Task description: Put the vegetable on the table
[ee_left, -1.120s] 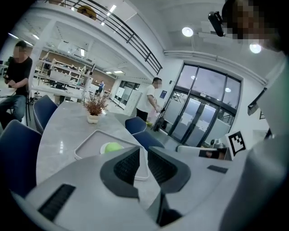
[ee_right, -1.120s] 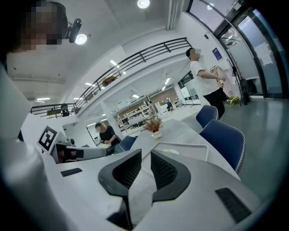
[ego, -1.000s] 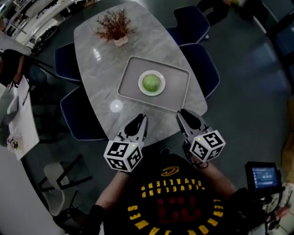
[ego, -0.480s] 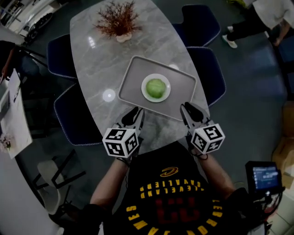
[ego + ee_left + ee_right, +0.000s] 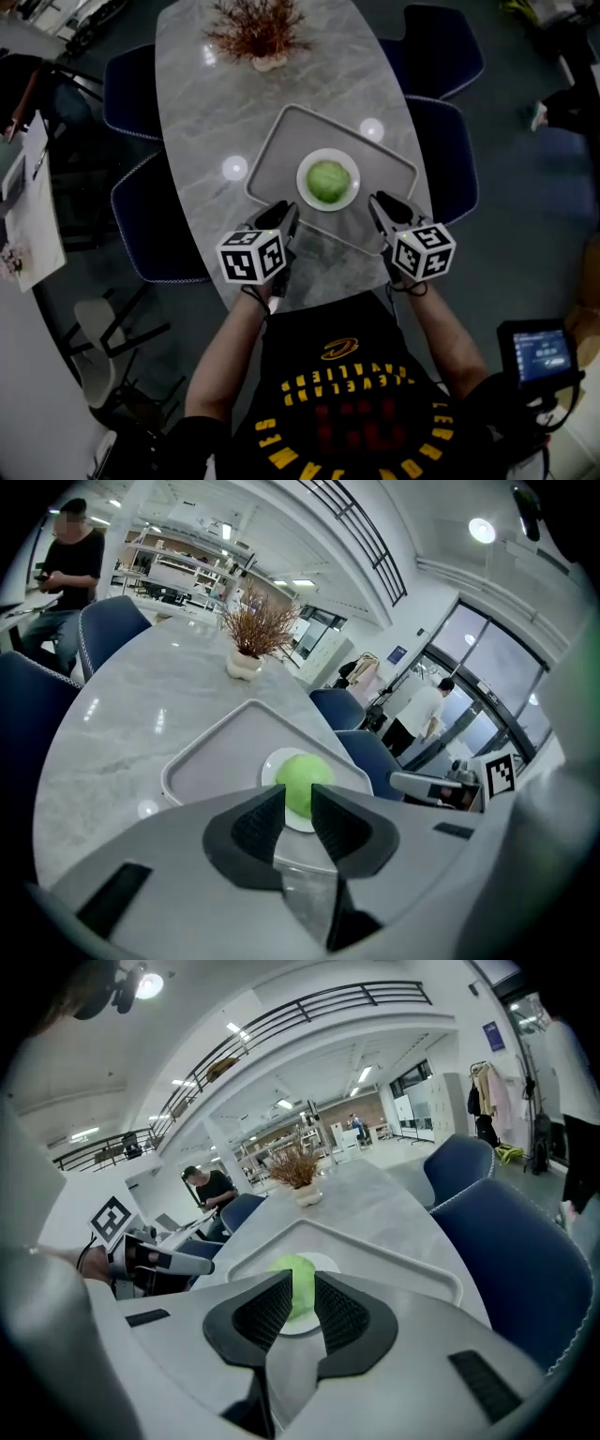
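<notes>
A round green vegetable [image 5: 327,180], like a cabbage, rests on a small white plate [image 5: 305,194] in the middle of a grey tray [image 5: 272,141] on the marble table [image 5: 197,122]. My left gripper [image 5: 284,214] hovers at the tray's near left corner, its jaws nearly together with nothing between them. My right gripper [image 5: 382,202] is over the tray's near right edge, also narrowed and empty. In the left gripper view the vegetable [image 5: 302,778] sits just beyond the left gripper [image 5: 298,803]. The right gripper view has the vegetable [image 5: 297,1267] straight ahead of the right gripper [image 5: 303,1297].
A dried plant in a white pot [image 5: 258,33] stands at the table's far end. Blue chairs [image 5: 159,225] [image 5: 450,159] flank the table on both sides. A seated person [image 5: 70,564] is far off to the left. My torso is against the near edge.
Both grippers have moved forward from the table's near edge up to the tray, closing in on the vegetable from either side. Their jaws look unchanged.
</notes>
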